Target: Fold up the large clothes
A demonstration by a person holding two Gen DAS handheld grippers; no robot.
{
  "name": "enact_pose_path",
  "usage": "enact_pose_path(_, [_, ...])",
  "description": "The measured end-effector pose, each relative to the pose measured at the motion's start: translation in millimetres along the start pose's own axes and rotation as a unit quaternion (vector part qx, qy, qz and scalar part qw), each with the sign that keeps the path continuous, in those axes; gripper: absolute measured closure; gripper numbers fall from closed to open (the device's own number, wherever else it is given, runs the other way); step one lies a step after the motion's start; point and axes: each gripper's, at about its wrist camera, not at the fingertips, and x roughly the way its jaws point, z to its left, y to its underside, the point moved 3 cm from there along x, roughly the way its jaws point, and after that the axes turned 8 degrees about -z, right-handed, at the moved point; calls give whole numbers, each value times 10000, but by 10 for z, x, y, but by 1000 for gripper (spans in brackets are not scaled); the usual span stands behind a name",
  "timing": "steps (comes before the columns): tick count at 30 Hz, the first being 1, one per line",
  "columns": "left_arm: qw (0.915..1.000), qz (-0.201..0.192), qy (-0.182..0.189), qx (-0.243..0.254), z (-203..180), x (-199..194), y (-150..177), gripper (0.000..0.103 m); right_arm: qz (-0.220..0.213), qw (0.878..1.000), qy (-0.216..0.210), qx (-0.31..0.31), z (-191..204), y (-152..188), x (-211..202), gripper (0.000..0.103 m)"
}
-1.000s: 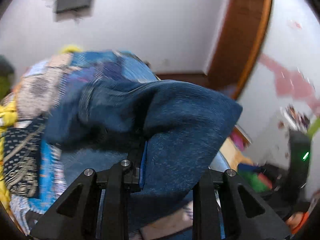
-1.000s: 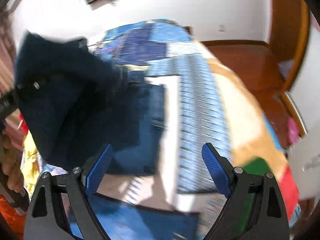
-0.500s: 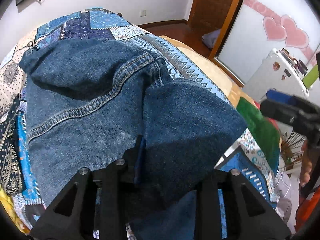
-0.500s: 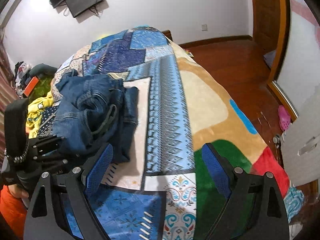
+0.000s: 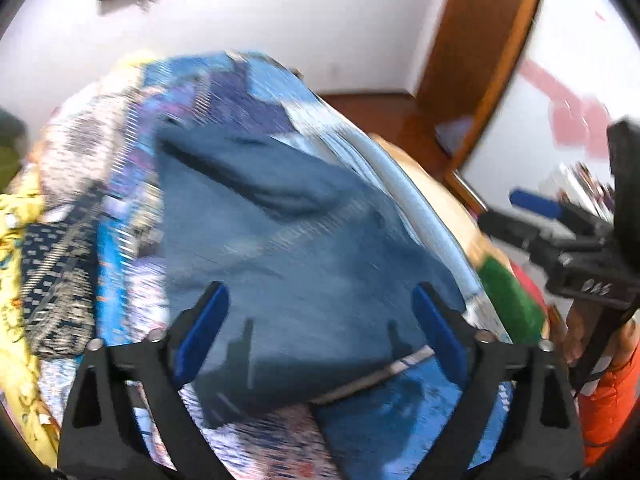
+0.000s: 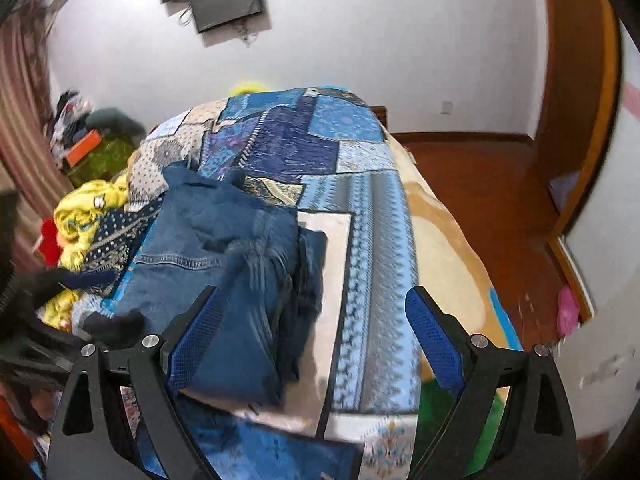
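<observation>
Both grippers are free of cloth now. The left gripper (image 5: 320, 332) was clamped on a flap of the denim (image 5: 288, 248) half a sec ago; now its jaws are opening, already wide apart, with nothing pinched btw them, and the flap has dropped onto the pile. The right gripper (image 6: 316, 332) has its jaws apart as before, w/ nothing in them. The denim (image 6: 224, 264) lies as a thick, uneven bundle on the left part of the quilt (image 6: 372, 240), just beside the yellow cloth (image 6: 86, 204). I judge one fold is just finished. The bundle looks lumpy, so prob. it needs smoothing or one more fold before it counts as done.
</observation>
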Motion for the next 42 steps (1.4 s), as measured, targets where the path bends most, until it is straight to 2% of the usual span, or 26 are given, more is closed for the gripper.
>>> enact_pose_path(2, [9991,-248,-344,-76,223,-50,-74,1,59,9998,9,-172,79,-42,120,12])
enact_pose_path(4, [9977,-251,-630,-82,402,0,-100,1,168,9994,-120,-274,161,-69,278,12])
enact_pose_path(7, [9941,56,-1038,-302,756,212,-46,1,430,9972,-508,-329,285,-93,528,12])
enact_pose_path(11, [9870,477,-1351,-732,1041,442,213,1,861,9936,-683,-264,318,-59,886,12])
enact_pose_path(13, [9860,676,-1333,-743,1076,564,393,1,1057,9925,-578,-187,248,36,1056,12])
enact_pose_path(16, [9878,461,-1234,-828,1092,549,529,0,1326,9895,-577,70,74,238,1205,11])
enact_pose_path(19, [9895,438,-1063,-880,1083,502,599,0,1406,9867,-720,391,-65,389,1195,6])
enact_pose_path(22, [9898,413,-1050,-873,1072,448,637,0,1383,9864,-692,560,-145,449,1092,2])
enact_pose_path(28, [9894,457,-1193,-689,1003,316,604,0,1395,9881,-471,447,-180,512,891,0])
enact_pose_path(33, [9883,460,-1418,-336,986,229,566,1,1367,9899,-364,86,-104,400,841,0])
enact_pose_path(35, [9873,440,-1504,-264,1005,199,530,1,1294,9905,-460,96,-89,338,799,0])
enact_pose_path(38, [9890,297,-1400,-364,1058,148,421,1,1068,9914,-705,269,-66,215,709,0])
enact_pose_path(41, [9926,286,-1057,-531,1097,194,325,1,1012,9861,-1159,623,-37,156,709,0])
enact_pose_path(42, [9942,331,-804,-635,1114,246,297,1,1068,9829,-1301,753,-29,159,746,0])
